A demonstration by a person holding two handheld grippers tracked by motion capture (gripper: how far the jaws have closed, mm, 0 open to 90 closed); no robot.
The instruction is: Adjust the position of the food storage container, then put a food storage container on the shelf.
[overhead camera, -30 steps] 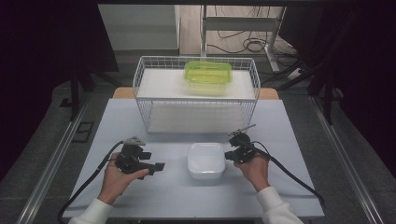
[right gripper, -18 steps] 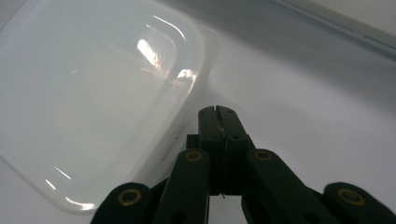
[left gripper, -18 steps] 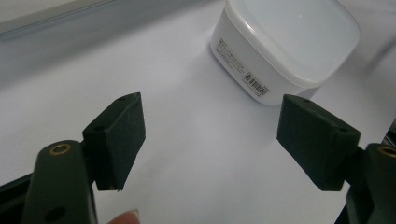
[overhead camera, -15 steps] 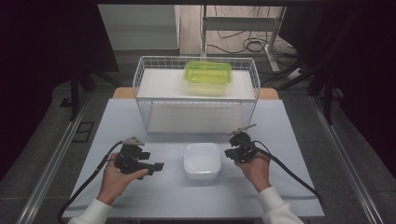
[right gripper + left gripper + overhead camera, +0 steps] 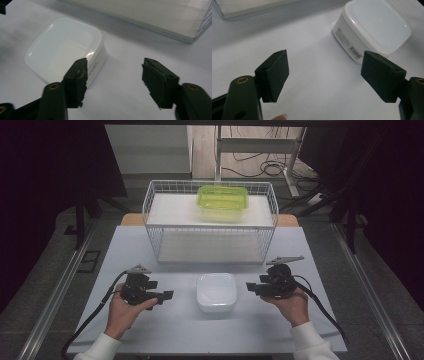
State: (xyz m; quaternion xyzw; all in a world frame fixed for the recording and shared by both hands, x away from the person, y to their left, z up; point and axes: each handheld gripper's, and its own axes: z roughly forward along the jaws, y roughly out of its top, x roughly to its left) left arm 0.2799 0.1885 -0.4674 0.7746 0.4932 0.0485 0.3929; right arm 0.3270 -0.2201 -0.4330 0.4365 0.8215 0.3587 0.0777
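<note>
Your white, rounded-square plastic container [image 5: 216,292] sits on the pale grey surface [image 5: 310,330] at its near middle, at six o'clock from the white wire-mesh rack [image 5: 210,222] that carries a lime-green lidded plastic box [image 5: 222,202] on its top shelf. You hold the left tongs [image 5: 167,294] at nine o'clock of the container and the right tongs [image 5: 249,287] at three o'clock, both pointed inward at it and both released, jaws spread wide with nothing between them. In the left gripper view the container [image 5: 372,30] lies ahead at about one o'clock, its labelled side wall facing you; in the right gripper view it [image 5: 66,47] lies at about eleven o'clock, close past the left jaw. You appear to be in the approach step, lined up for a grasp but touching nothing yet. The next move likely calls for bringing one set of tongs onto the rim or side wall, square to it, and closing firmly, since the smooth plastic may slip.
</note>
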